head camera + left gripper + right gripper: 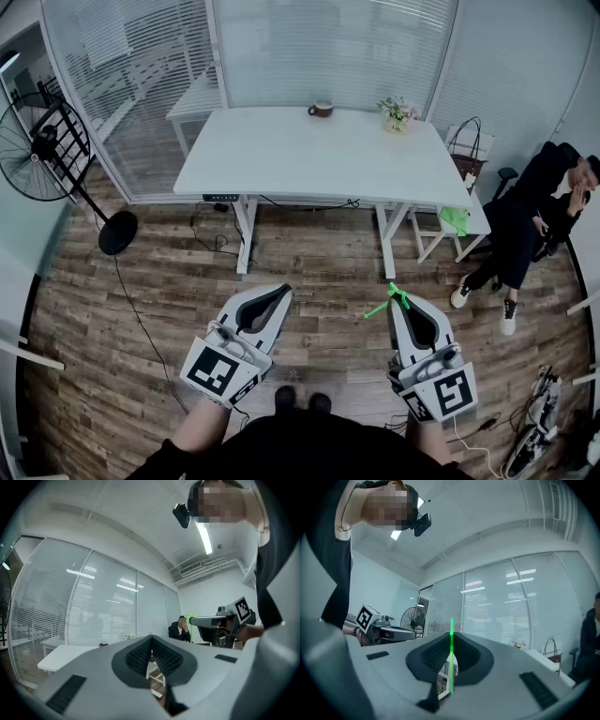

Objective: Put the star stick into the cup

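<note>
1. While the person stood back on the plank floor [169, 309], the white table [319, 159] lay well ahead. It was the biggest thing in play, and the target sat near its far edge, so a long carry looked necessary.
2. Over to the left gripper [284, 290]: it was held level, with its jaws together at the tips and nothing between them. Its own view showed only table legs through the gap behind the closed tips [151, 638]. It was idle, and I judged it free to steady the target if needed.
3. The right gripper [394, 298] was doing the work. It was tipped a touch upward, with its jaws clamped on the green stem [451, 637].
4. The cup [321, 109] was small and dark, well apart from both grippers, with the potted flowers [397, 114] further along the same edge. It looked light enough to slide or tip if the rim took a knock.
5. Smallest of all was the star stick [382, 306], thin and bright green, lying across the right jaw tips with its stem poking out to one side.
   - In the right gripper view it ran straight up and down between the pads [451, 623].
   - I read it as very light, narrow and probably slightly springy plastic, which could swivel in a pinch.
   - The plain stem seemed the right place to hold it, not the star, with firm but gentle pressure.
</note>
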Demonstrator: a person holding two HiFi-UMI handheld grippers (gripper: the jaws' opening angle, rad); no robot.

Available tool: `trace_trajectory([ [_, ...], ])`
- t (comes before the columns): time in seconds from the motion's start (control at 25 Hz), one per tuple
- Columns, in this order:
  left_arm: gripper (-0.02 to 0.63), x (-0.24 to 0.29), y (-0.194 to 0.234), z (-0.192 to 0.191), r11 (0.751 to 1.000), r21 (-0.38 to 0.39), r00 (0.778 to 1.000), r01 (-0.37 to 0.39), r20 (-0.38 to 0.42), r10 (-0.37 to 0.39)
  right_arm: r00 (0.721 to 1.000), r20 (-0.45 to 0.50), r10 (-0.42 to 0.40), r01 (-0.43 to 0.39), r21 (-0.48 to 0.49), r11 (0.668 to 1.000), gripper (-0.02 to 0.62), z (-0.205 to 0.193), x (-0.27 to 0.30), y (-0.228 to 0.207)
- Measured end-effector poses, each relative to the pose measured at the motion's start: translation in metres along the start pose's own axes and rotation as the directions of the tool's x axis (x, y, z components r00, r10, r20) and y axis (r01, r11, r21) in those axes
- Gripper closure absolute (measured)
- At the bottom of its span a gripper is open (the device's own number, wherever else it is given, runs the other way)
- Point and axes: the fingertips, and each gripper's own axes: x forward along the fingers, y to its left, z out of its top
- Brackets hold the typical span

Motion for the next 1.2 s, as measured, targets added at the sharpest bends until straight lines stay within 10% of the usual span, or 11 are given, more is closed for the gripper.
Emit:
trace_trajectory([
  [1.2,0.592,-0.012,0.013,0.005,1.0,-0.008,1.0,-0.004,0.014,0.004,0.997,0.066,0.034,-0.037,0.042,0.998,0.574,0.019,0.015,0.024],
])
